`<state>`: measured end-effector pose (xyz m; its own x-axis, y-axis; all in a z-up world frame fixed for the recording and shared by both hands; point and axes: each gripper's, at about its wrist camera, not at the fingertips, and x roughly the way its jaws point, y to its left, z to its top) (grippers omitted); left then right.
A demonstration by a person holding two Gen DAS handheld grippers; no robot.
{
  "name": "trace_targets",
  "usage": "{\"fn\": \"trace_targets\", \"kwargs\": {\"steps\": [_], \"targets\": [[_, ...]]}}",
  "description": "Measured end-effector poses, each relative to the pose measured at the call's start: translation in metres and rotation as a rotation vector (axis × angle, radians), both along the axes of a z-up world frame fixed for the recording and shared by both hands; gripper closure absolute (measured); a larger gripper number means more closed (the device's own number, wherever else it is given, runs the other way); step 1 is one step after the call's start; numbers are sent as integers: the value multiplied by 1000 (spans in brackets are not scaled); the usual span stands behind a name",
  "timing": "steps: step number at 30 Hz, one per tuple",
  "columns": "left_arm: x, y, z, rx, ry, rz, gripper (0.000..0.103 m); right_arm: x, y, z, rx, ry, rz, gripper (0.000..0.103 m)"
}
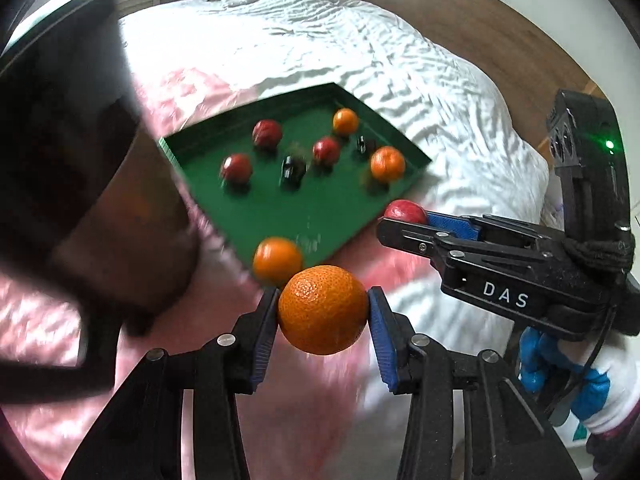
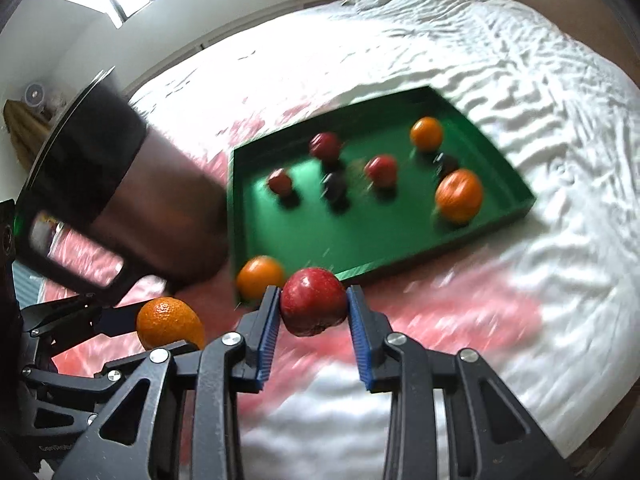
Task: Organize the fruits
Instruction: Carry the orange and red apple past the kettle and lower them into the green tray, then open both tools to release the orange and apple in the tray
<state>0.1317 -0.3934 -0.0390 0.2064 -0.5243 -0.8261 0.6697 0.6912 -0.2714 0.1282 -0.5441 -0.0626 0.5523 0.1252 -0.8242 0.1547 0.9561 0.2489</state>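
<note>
Left gripper (image 1: 323, 312) clamps an orange (image 1: 322, 309), right gripper (image 2: 313, 307) clamps a red apple (image 2: 313, 301), both just short of the green tray (image 2: 520, 196). Risk: round fruit slipping from the pads onto the bed (soft, sloped), or knocking the orange at the tray's near corner (image 2: 259, 278).

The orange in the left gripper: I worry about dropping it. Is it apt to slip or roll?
The orange is round, so it would probably roll if dropped on the bed. Its pebbled skin likely grips well. The left gripper pinches only its sides, so a jolt might loosen it.
</note>
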Motion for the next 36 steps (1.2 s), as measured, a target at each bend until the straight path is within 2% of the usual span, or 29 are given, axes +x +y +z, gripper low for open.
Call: {"fn": "trace_targets", "kwargs": {"steps": [7, 15, 22, 36], "targets": [[43, -45, -14, 31, -39, 47, 64, 46, -39, -14, -31, -5, 1, 43], [87, -70, -58, 123, -17, 128, 64, 82, -52, -50, -54, 68, 35, 43], [95, -77, -75, 158, -10, 135, 64, 90, -54, -68, -69, 105, 41, 43], [96, -76, -74, 146, 0, 151, 63, 88, -52, -74, -82, 120, 41, 43]]}}
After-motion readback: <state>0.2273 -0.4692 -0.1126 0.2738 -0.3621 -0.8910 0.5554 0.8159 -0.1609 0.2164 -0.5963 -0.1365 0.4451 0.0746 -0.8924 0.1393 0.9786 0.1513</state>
